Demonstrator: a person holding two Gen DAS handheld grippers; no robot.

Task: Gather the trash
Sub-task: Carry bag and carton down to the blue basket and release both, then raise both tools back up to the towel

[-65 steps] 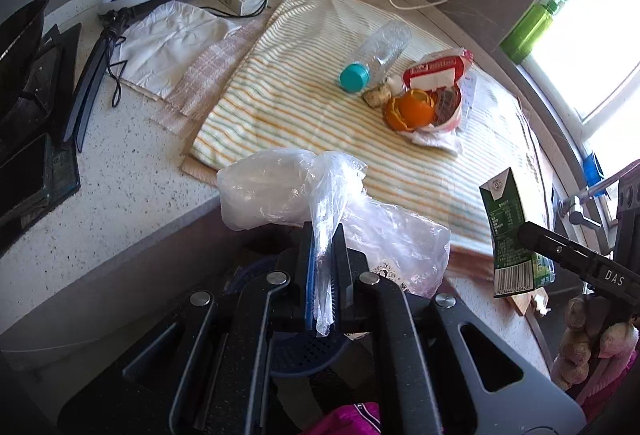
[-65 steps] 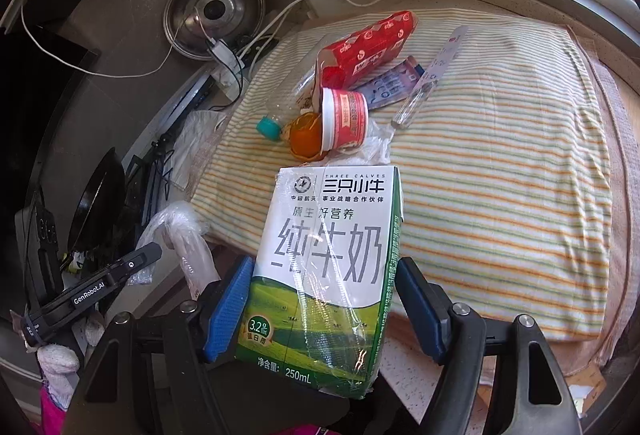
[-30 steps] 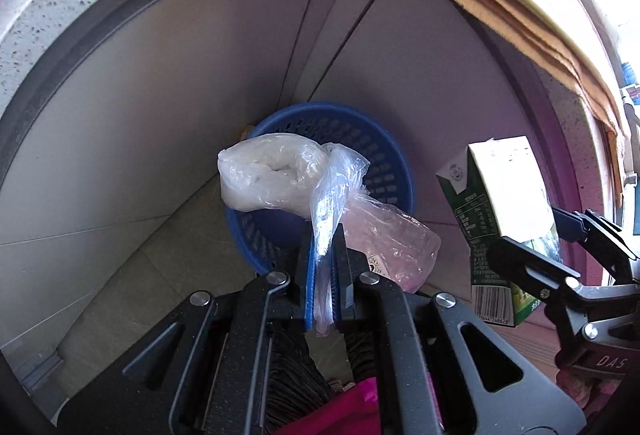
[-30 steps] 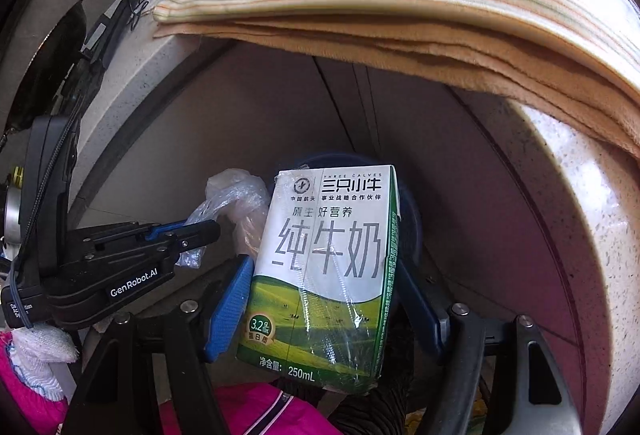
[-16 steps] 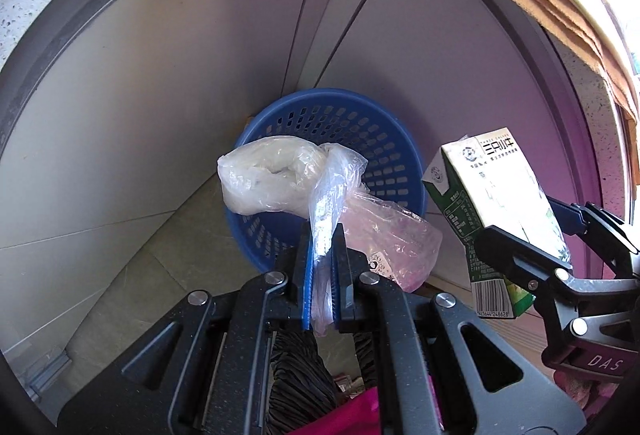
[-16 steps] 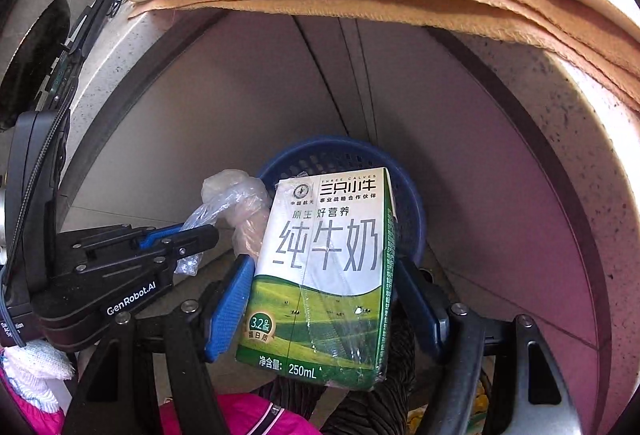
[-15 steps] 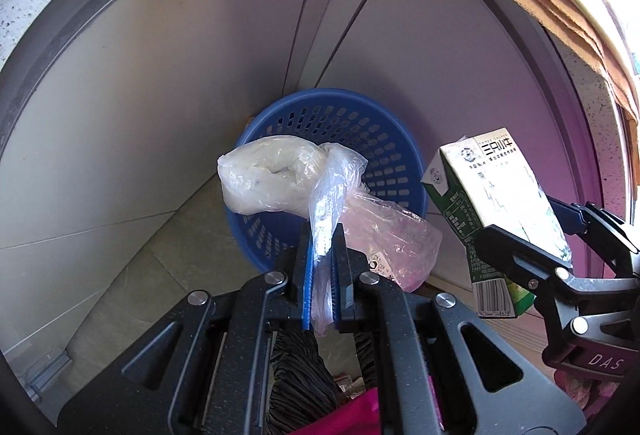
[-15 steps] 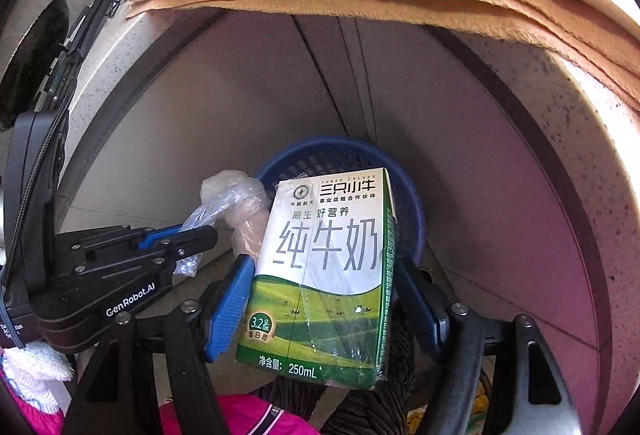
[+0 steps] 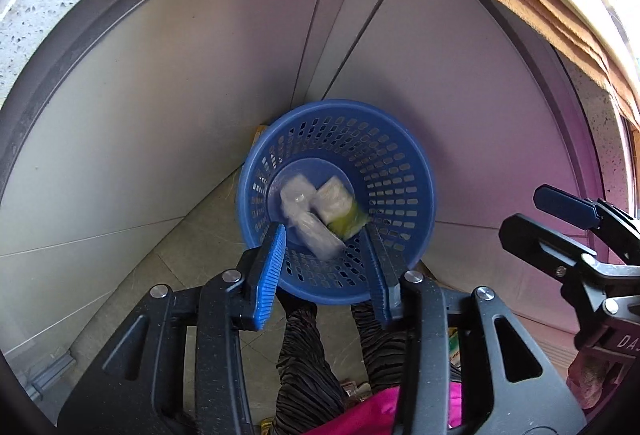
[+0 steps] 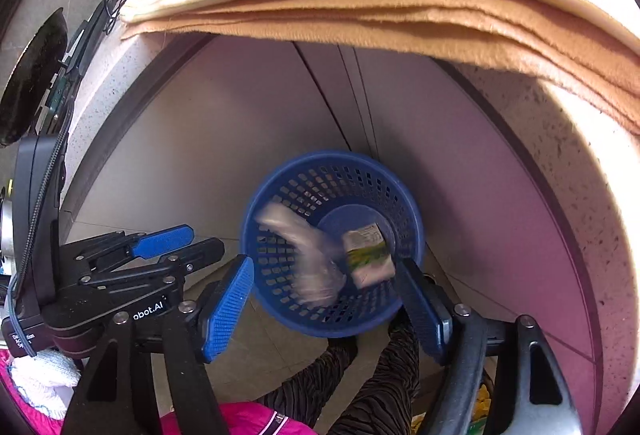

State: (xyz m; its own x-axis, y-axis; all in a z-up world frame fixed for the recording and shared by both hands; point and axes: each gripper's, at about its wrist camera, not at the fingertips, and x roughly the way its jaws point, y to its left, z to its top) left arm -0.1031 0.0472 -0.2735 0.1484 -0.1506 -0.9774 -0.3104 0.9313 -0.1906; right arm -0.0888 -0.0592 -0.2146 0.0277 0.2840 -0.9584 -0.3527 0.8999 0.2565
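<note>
Two pieces of trash are in the blue basket, both motion-blurred: the plastic bag and the milk carton. My left gripper is opening its jaws with nothing between them; my right gripper stands spread wide and empty. Only the right wrist view shows the carton's printed end and green side, and the bag stretched long from the basket's left wall toward its near rim; the left view shows the carton tilted against the bag at the basket floor. The basket sits on the tiled floor tight against the cabinet doors, under the counter edge and its overhanging cloths. Open room lies toward me.
</note>
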